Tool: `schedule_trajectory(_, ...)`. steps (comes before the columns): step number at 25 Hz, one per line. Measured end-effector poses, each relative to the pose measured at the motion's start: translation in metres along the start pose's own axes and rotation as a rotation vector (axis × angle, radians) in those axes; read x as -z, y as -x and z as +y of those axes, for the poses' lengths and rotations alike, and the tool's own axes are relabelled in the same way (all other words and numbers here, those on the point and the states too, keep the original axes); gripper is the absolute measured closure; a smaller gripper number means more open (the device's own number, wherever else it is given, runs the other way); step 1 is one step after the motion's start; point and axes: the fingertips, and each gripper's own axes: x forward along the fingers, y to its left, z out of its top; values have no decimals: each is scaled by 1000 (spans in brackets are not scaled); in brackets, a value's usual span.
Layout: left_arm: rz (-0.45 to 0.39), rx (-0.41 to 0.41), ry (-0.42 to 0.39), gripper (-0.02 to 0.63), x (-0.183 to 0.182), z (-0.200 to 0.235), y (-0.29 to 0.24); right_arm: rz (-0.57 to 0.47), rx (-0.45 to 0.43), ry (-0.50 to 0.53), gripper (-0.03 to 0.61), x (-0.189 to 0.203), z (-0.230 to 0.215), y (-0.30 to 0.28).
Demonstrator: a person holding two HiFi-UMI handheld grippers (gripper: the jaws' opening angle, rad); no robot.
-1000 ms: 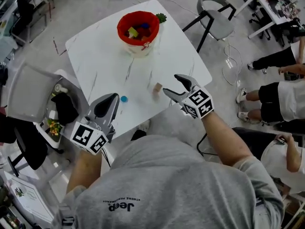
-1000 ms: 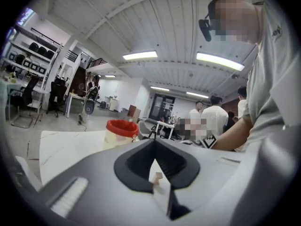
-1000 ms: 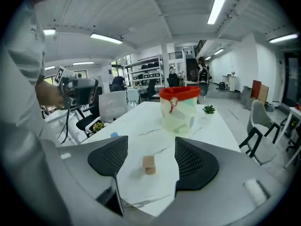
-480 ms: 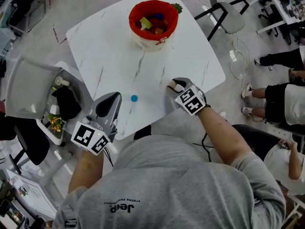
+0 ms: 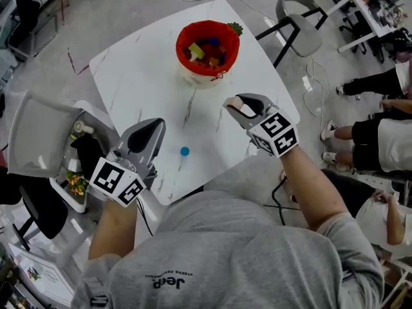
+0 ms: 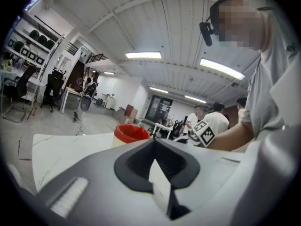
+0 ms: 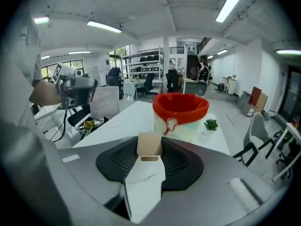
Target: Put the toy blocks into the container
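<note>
Your surface [image 5: 148,82] is white with grey marble veins, turned cornerwise to you. A small green plant [image 5: 235,28] sits near its far corner. There's one grey chair [image 5: 297,8] past the right corner and another grey chair [image 5: 35,131] close on your left. Next to that one is a white cart [image 5: 102,122] with odds and ends on it. Cables [image 5: 315,69] trail across the floor [image 5: 109,8] on your right. People [image 5: 393,131] are seated off to your right, near a white desk [image 5: 360,18].
</note>
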Motion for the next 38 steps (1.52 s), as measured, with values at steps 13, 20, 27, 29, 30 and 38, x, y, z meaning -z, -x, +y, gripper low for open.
schedule_trajectory(13, -7, 17, -84, 555, -70, 46, -59, -93, 46, 42, 431, -161, -60, -18)
schedule_trajectory(20, 13, 32, -74, 555, -77, 53, -88, -31, 59, 17, 431, -159, -84, -49)
schedule_trajectory(27, 3, 38, -56, 555, -79, 57, -98, -75, 57, 10, 282, -165, -86, -59)
schedule_trajectory(29, 0, 38, -49, 555, -78, 57, -97, -93, 60, 17, 258, -167, -84, -54)
schedule_trajectory(30, -3, 37, -46, 555, -78, 56, -97, -100, 58, 21, 258, -168, -82, -50)
schedule_trajectory(38, -35, 30, -58, 555, -78, 38, -74, -167, -38, 33, 259, -165, -30, -19)
